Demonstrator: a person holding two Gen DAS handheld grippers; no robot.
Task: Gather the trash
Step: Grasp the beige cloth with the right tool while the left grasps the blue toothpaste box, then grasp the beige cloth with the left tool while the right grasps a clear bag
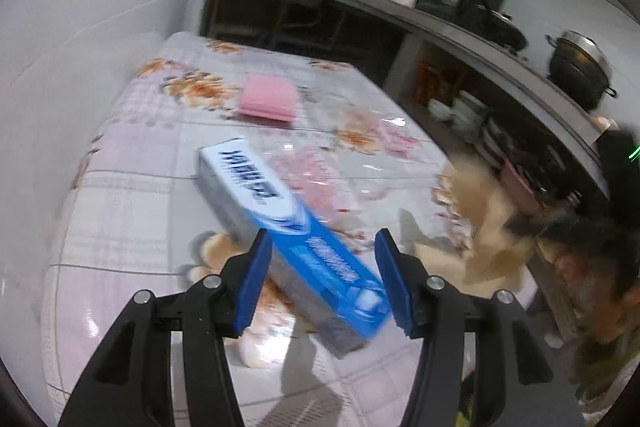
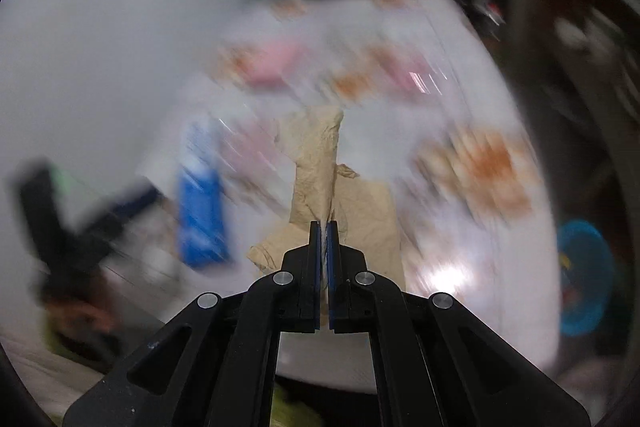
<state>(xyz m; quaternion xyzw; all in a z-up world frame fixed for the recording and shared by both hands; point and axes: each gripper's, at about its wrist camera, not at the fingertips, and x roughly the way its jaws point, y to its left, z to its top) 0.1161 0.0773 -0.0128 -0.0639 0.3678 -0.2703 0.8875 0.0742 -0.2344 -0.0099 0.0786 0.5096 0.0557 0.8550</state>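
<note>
Tabletop [image 2: 460, 307] blurred behind tan paper [image 2: 316, 163]

We see the left gripper [image 1: 322, 241]: black angular linkage arms, round silver screws at the pivots, blue ribbed pads [image 1: 256, 279] on the jaws. The right gripper [image 2: 324, 227] matches: black arms, silver screws, thin blue pads.
</note>
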